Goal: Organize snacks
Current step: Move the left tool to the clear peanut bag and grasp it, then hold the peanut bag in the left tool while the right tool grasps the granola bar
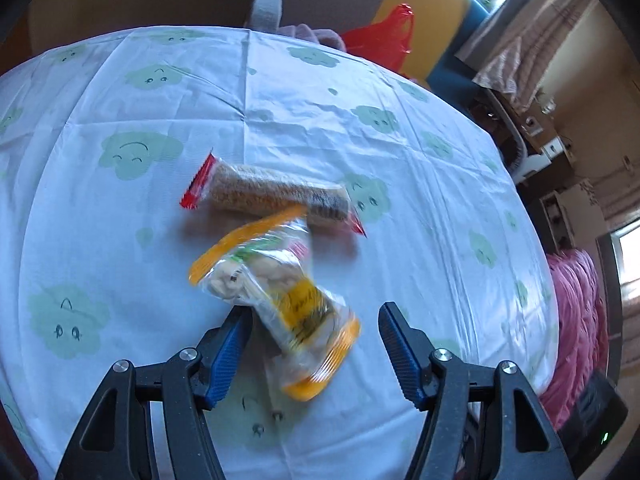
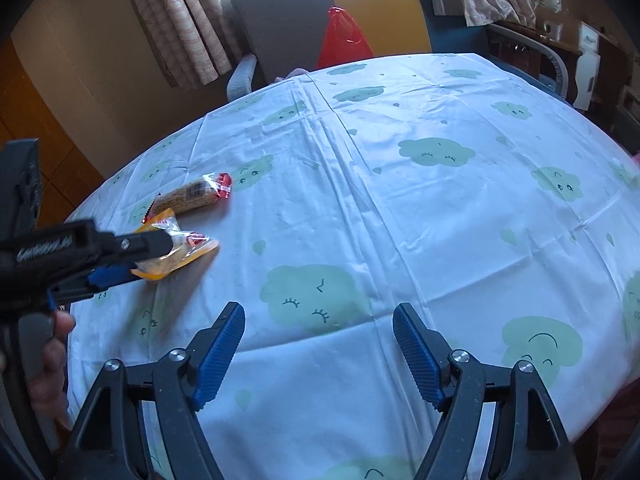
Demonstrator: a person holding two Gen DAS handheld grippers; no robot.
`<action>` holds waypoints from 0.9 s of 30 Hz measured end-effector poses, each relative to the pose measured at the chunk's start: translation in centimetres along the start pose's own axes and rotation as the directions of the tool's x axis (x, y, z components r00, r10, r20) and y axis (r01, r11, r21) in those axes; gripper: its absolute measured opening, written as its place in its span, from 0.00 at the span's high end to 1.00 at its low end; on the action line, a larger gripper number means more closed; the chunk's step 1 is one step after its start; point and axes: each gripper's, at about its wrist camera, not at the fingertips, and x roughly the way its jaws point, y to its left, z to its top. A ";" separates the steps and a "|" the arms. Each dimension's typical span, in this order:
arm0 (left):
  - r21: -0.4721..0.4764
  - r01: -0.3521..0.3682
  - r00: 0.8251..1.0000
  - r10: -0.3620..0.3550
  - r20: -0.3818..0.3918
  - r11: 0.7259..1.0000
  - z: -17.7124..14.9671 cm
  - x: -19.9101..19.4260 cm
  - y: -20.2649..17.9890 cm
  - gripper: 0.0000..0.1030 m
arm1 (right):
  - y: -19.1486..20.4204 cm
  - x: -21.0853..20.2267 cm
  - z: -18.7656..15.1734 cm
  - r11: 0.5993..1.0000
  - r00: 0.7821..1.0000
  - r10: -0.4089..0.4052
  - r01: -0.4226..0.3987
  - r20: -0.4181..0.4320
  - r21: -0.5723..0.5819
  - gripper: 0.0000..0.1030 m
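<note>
1. Table (image 2: pixel 400 208): covered by a pale blue cloth printed with green smiling clouds; it carries both snack packets on the person's left side. The right half of the cloth is bare.
2. Grain bar (image 1: pixel 276 196): long clear packet with red crimped ends, lying flat. In the left wrist view its long axis runs across the picture, a little tilted, beyond the other packet.
3. Yellow-edged packet (image 1: pixel 280 300): clear wrapper with orange-yellow ends and pale pieces inside. It lies with its far end touching or overlapping the grain bar; its long axis runs roughly toward the left tongs, slanting to their right. The near end is blurred, so whether it rests fully flat cannot be told.
4. Left tongs (image 1: pixel 316 316): jaws apart, nothing gripped. The near end of the yellow-edged packet sits between the blue pads, close to the left pad; contact cannot be told.
5. Right tongs (image 2: pixel 320 316): jaws apart and empty, over bare cloth, with both packets well off to their left.
6. Judgement: the left hand is plainly the nearer; a grasp would close across the packet's narrow width.
</note>
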 end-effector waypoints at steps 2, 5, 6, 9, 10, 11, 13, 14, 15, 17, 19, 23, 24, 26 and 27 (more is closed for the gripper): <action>-0.011 -0.021 1.000 0.021 0.007 1.000 0.5 0.3 -0.1 0.34 | -0.1 0.1 -0.1 1.000 1.000 0.002 -0.002 0.001 -0.006 0.25; 0.024 -0.085 0.996 0.085 0.014 0.996 0.8 0.9 -0.3 0.36 | 0.3 0.3 -0.1 0.999 1.000 -0.010 0.010 0.003 -0.033 0.23; 0.042 -0.099 0.995 0.098 0.009 0.994 0.6 1.1 -0.2 0.36 | 0.4 0.3 -0.1 0.999 1.000 -0.011 0.011 0.004 -0.040 0.23; 0.158 -0.149 0.989 0.142 0.049 0.976 -0.7 0.8 0.0 0.67 | 0.4 0.3 0.1 0.999 1.000 -0.003 0.003 0.003 -0.049 0.23; 0.185 -0.144 0.989 0.136 0.055 0.972 -1.2 0.5 0.3 0.69 | 0.4 0.3 0.1 0.999 1.000 0.000 0.000 0.002 -0.049 0.23; 0.192 -0.133 0.991 0.125 0.054 0.972 -1.6 0.1 0.8 0.69 | 0.4 0.3 0.3 0.999 1.000 0.007 -0.007 0.003 -0.048 0.23; 0.209 -0.131 0.991 0.120 0.065 0.969 -2.6 -1.0 1.9 0.71 | 0.6 0.5 0.7 0.998 0.999 0.033 -0.034 -0.003 -0.052 0.24; 0.222 -0.143 0.989 0.129 0.074 0.964 -3.3 -1.6 2.4 0.71 | 0.9 0.5 1.0 0.997 0.999 0.044 -0.044 -0.005 -0.062 0.25; 0.233 -0.148 0.988 0.133 0.079 0.961 -3.9 -2.2 2.9 0.71 | 1.3 0.4 1.3 0.995 0.998 0.057 -0.057 -0.002 -0.080 0.26; 0.240 -0.157 0.986 0.140 0.088 0.958 -5.3 -3.5 4.2 0.71 | 2.6 0.5 2.0 0.987 0.995 0.103 -0.103 -0.010 -0.125 0.26; 0.246 -0.166 0.984 0.145 0.100 0.955 -6.4 -4.4 5.1 0.71 | 4.4 0.7 2.9 0.968 0.987 0.159 -0.160 -0.023 -0.193 0.27; 0.229 -0.162 0.982 0.135 0.129 0.960 -8.1 -5.7 7.1 0.71 | 8.4 2.3 4.8 0.907 0.972 0.220 -0.233 -0.077 -0.350 0.35; 0.218 -0.158 0.982 0.129 0.139 0.963 -8.3 -5.9 7.6 0.70 | 9.4 2.8 5.3 0.891 0.972 0.217 -0.234 -0.088 -0.390 0.39; 0.212 -0.149 0.982 0.119 0.147 0.966 -8.4 -5.9 8.0 0.70 | 11.2 4.0 6.4 0.853 0.971 0.208 -0.240 -0.119 -0.464 0.42; 0.208 -0.145 0.982 0.115 0.150 0.967 -8.4 -5.9 8.0 0.70 | 12.1 4.7 7.0 0.829 0.969 0.202 -0.245 -0.140 -0.502 0.44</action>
